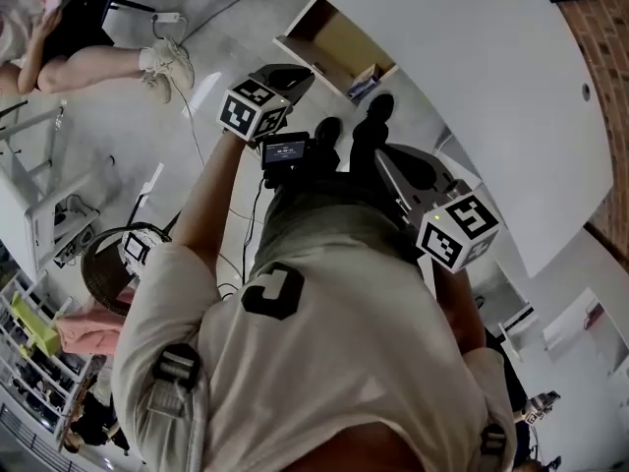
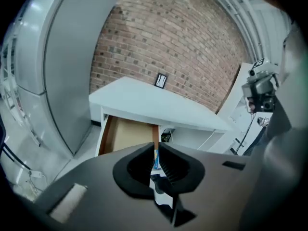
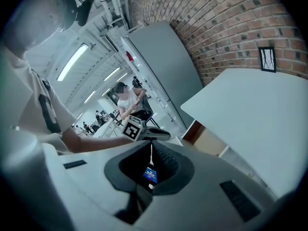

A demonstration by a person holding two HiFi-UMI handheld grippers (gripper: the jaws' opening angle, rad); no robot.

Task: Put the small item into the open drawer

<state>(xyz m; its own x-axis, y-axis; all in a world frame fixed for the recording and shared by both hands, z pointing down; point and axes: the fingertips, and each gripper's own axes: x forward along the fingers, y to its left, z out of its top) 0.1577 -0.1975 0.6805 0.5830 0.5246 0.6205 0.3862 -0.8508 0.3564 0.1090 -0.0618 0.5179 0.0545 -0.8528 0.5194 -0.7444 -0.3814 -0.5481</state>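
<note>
**Writing.** Nothing can be read. The small item carries a blue label with white print too small to make out. A small screen at 5 o'clock of the left marker cube shows a blurred readout. The shirt bears a dark emblem.

**Item.** It lies inside the open drawer, in the drawer's 5 o'clock corner in the head view, apart from both grippers.

**Grippers.** The left gripper has its jaws narrowly apart with nothing clamped; the blue label shows beyond the slit. The right gripper is closed to a hairline. A blue label shows in the hollow below its tips, and I cannot tell whether it sits inside that hollow or lies beyond it.

**Clearance.** The drawer projects from under the edge of the white table, with bare floor at its 9 o'clock.

**Surroundings.**
- The person's shoes stand just beside the drawer at 5 o'clock.
- A grey cabinet flanks the table at 9 o'clock in the left gripper view.
- A framed picture stands at 12 against the brick wall.
- A seated person at 10 o'clock and a basket at 8 o'clock are well apart from the drawer.
</note>
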